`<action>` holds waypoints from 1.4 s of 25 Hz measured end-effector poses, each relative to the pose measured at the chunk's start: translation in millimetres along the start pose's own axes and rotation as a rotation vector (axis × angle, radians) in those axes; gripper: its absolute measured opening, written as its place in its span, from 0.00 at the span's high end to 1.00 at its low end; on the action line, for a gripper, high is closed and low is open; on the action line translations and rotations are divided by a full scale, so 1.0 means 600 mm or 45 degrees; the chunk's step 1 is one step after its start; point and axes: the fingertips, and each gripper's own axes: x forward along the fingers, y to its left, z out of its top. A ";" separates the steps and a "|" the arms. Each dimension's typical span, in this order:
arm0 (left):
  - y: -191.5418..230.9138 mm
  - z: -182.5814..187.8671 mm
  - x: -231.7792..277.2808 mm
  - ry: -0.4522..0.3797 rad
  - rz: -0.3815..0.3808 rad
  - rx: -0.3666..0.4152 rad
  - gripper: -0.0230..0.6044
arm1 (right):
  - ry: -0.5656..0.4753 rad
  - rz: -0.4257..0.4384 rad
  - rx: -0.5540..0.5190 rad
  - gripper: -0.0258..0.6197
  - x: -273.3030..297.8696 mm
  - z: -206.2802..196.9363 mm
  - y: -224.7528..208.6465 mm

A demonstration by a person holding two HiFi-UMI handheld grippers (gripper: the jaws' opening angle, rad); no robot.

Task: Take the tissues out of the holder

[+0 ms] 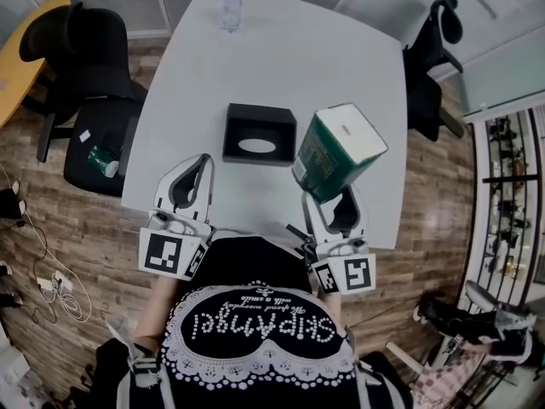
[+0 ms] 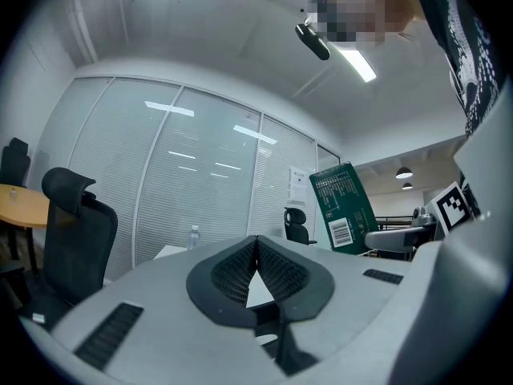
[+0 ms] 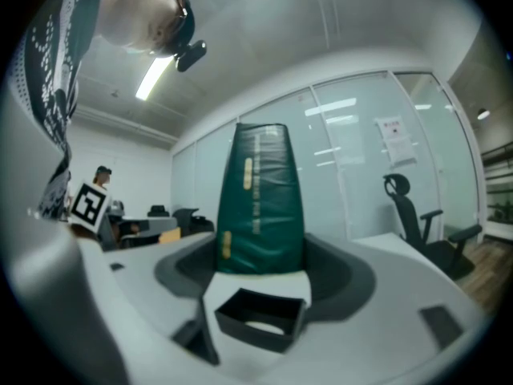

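The black tissue holder (image 1: 259, 135) sits on the white table (image 1: 281, 49), with its oval slot facing up and empty of the pack. My right gripper (image 1: 329, 196) is shut on the green tissue pack (image 1: 338, 149), which hangs tilted above the table, just right of the holder. In the right gripper view the pack (image 3: 260, 203) stands between the jaws, and the holder (image 3: 258, 316) lies below it. My left gripper (image 1: 203, 162) hovers left of the holder, shut on nothing, its pads meeting at the tip (image 2: 256, 242). From the left gripper view the pack (image 2: 345, 207) shows at the right.
A water bottle (image 1: 232, 5) stands at the table's far edge. Black office chairs stand to the left (image 1: 81, 54) and right (image 1: 434, 54) of the table. A yellow table (image 1: 21, 54) is at far left. Cables (image 1: 55, 292) lie on the wooden floor.
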 end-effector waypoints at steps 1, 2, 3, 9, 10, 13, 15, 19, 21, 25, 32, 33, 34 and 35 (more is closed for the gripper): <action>0.000 0.000 0.000 0.001 0.000 0.001 0.93 | -0.002 0.001 0.000 0.45 0.000 0.000 -0.001; 0.000 0.000 0.000 0.002 0.000 0.001 0.93 | -0.004 0.002 -0.001 0.45 0.000 0.001 0.000; 0.000 0.001 0.000 0.002 0.000 0.002 0.93 | -0.006 0.003 -0.004 0.45 0.001 0.002 0.000; -0.002 0.001 0.009 0.004 -0.008 -0.001 0.93 | -0.016 0.024 0.023 0.45 0.006 0.004 0.002; -0.002 0.001 0.012 0.006 -0.010 -0.003 0.93 | -0.022 0.026 0.037 0.45 0.009 0.005 0.001; 0.000 0.001 0.017 0.008 -0.013 -0.005 0.93 | -0.035 0.039 0.062 0.45 0.011 0.010 0.002; -0.002 0.001 0.016 0.006 -0.013 -0.006 0.93 | -0.036 0.056 0.049 0.45 0.011 0.012 0.006; -0.004 0.004 0.020 0.003 -0.015 -0.005 0.93 | -0.034 0.076 0.056 0.45 0.014 0.014 0.009; -0.004 0.005 0.022 0.001 -0.014 -0.005 0.93 | -0.041 0.082 0.079 0.45 0.016 0.016 0.008; -0.001 0.004 0.022 -0.004 -0.010 -0.005 0.93 | -0.042 0.088 0.079 0.45 0.017 0.014 0.007; -0.002 0.005 0.020 -0.004 -0.006 -0.009 0.93 | -0.030 0.081 0.051 0.45 0.016 0.017 0.004; -0.004 0.004 0.021 -0.003 -0.007 -0.009 0.93 | -0.028 0.082 0.047 0.45 0.015 0.016 0.002; -0.005 0.003 0.022 -0.002 -0.008 -0.009 0.93 | -0.026 0.082 0.045 0.45 0.015 0.015 0.001; -0.006 0.002 0.023 -0.001 -0.008 -0.009 0.93 | -0.024 0.082 0.044 0.45 0.015 0.014 0.000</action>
